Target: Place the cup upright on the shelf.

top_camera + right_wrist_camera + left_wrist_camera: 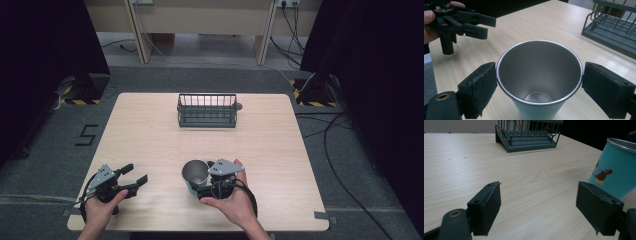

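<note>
On the worktop (150, 130) the cup (195, 173) stands upright near my edge, a little right of centre. The wire rack (207, 110) sits at twelve o'clock from it, well apart, toward the far edge. My right gripper (200, 186) is at the cup's three o'clock, its jaws either side of the rim. My left gripper (136, 176) lies at the cup's nine o'clock, apart.

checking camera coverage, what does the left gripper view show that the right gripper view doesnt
Left gripper view alone: the cup's turquoise outside with its cartoon print, and the left gripper's own open jaws over bare table.
Right gripper view alone: the cup's bare steel inside, the rim between the right gripper's pads, and the left gripper farther off in a hand.
Both: the cup, the wire rack, the wooden table.
</note>
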